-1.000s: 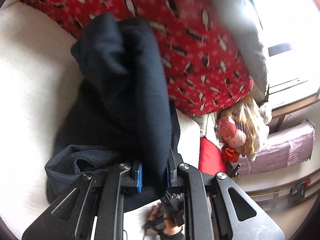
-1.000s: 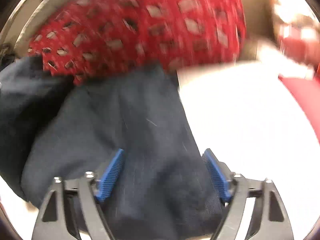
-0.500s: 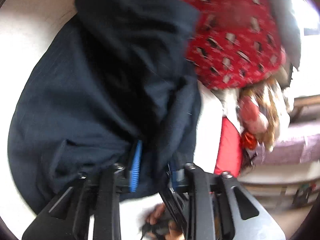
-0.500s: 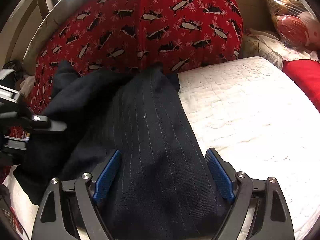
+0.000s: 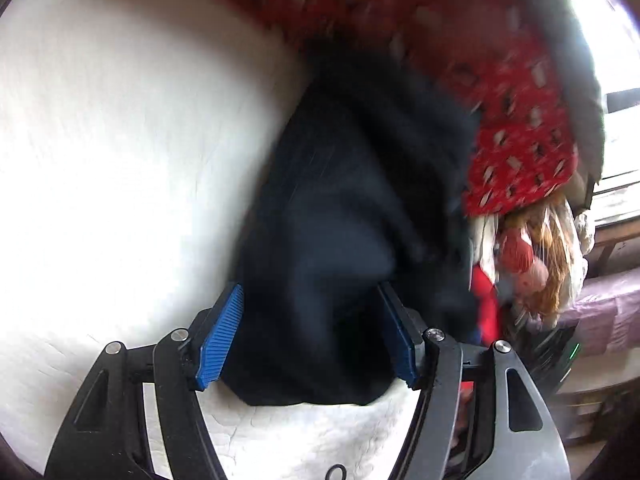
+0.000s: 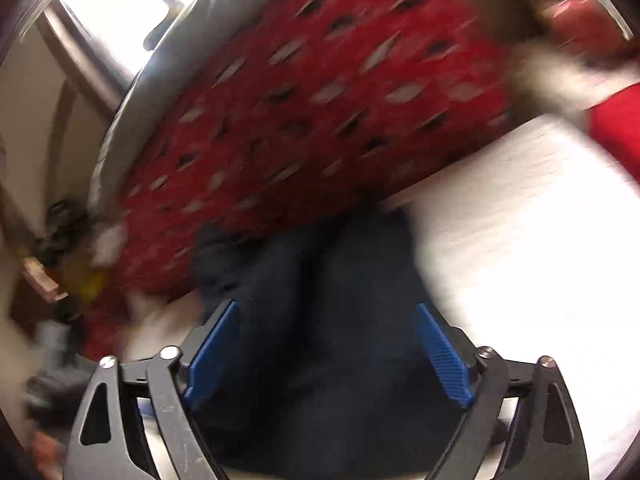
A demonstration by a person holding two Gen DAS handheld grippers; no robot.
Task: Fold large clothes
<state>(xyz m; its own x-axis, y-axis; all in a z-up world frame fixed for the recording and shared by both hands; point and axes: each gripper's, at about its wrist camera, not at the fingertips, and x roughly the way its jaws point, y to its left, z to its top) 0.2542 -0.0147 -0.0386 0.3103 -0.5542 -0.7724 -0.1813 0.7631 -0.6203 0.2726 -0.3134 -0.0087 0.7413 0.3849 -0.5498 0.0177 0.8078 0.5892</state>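
A dark navy garment (image 5: 352, 216) lies bunched on the white quilted bed (image 5: 120, 140), its far end against a red patterned blanket (image 5: 460, 40). My left gripper (image 5: 310, 334) is open, its blue pads either side of the garment's near end. In the right wrist view the same garment (image 6: 332, 320) lies between the blue pads of my open right gripper (image 6: 326, 356). Both views are blurred by motion.
The red blanket (image 6: 320, 100) with a grey cushion rim behind it bounds the far side. A bagged doll and plush items (image 5: 532, 248) sit at the right, beside a red pillow (image 6: 616, 128). White bed surface (image 6: 520, 260) extends right of the garment.
My left gripper has opened and let go of the garment, which now lies lower on the bed. My right gripper stays open and has swung, with the view now tilted and blurred.
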